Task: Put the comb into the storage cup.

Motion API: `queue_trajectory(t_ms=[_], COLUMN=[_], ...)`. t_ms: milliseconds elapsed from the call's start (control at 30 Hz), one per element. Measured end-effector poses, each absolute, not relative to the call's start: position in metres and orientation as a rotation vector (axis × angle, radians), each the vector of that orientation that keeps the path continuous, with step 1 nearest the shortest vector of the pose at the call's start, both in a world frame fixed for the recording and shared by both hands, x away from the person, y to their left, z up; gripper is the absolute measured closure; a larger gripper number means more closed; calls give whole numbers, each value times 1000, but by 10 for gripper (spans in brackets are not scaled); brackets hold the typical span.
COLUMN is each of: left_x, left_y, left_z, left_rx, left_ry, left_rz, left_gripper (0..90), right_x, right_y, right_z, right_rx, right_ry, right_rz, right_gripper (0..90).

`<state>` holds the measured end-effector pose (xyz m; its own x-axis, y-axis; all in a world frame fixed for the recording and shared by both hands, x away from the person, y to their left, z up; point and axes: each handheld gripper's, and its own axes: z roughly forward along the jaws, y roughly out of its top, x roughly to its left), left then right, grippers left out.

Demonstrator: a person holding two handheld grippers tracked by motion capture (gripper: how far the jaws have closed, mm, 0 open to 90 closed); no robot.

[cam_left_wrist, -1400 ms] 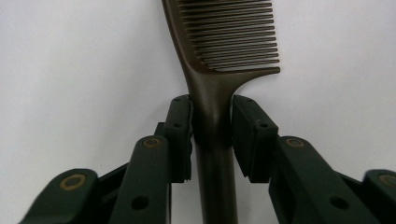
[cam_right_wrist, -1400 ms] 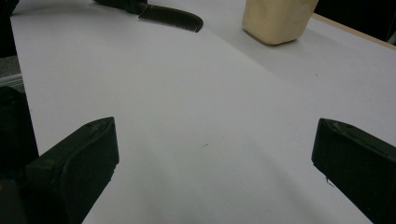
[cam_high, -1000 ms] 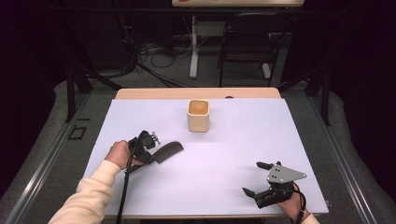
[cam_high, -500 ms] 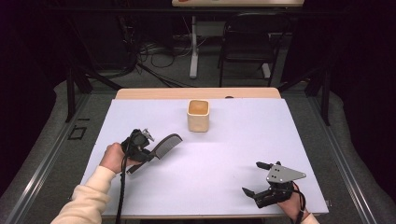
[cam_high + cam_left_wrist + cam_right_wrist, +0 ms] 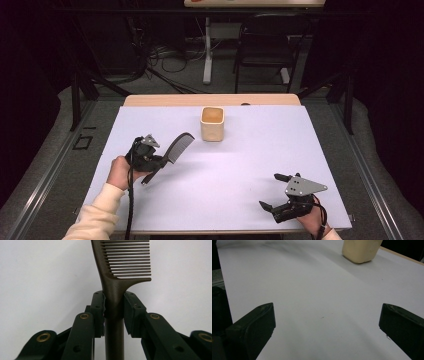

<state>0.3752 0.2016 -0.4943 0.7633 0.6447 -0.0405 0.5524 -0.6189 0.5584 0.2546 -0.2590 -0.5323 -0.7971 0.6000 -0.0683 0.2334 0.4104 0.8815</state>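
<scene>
Left gripper point(image 5: 159, 161): black body, small grey three-cornered plate on top, thick black cable trailing back past a cream long sleeve point(image 5: 97, 217) w/ ribbed cuff. Up close, its jaws are matte black linked bars w/ brass-ringed pivot holes, squared black pads. Right gripper point(image 5: 273, 191): same black build, bigger-looking grey triangular plate w/ a few dark screw dots, black strap or cable loop at the wrist. Its own cam: two blunt black fingertips point(image 5: 254, 325), slightly scuffed edges.

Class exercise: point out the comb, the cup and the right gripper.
comb point(image 5: 113, 287), left gripper view, on its neck below the teeth.
cup point(image 5: 212, 129), high view, on its front wall.
right gripper point(image 5: 274, 191), high view, between its open fingertips.
</scene>
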Motion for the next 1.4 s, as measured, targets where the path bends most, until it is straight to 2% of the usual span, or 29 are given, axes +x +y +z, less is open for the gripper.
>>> queue_trajectory(t_ms=[500,667,1400], left_x=[365,362,364], left_y=[205,208,213], left_z=[-492,-492,-489], left_rx=[2275,2199,2076], left_ry=[897,902,877], left_rz=[346,367,452], left_gripper=[718,719,718], right_x=[255,255,256], right_y=[-260,-260,-261], right_z=[-533,-533,-533], right_rx=[722,728,737], right_ry=[2290,2284,2281], right_rz=[1347,1347,1352], right_gripper=[1,2,2])
